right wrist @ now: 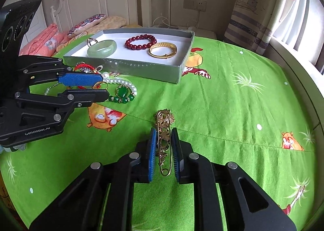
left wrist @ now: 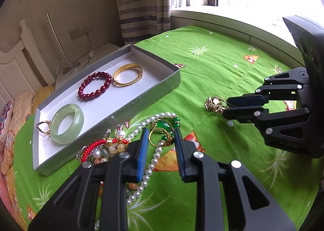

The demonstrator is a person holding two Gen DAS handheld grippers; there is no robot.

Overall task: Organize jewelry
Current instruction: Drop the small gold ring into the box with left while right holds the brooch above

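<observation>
A grey box on the green bed cover holds a jade bangle, a red bead bracelet, a gold bangle and a gold ring. My right gripper is shut on a gold brooch pin just above the cover. My left gripper is open over a heap of jewelry: a pearl necklace, a green pendant and a red cord bracelet.
The box lies at the far left of the bed. A headboard, pillows, a wall socket with cables and a curtain stand behind. A window sill runs along the right.
</observation>
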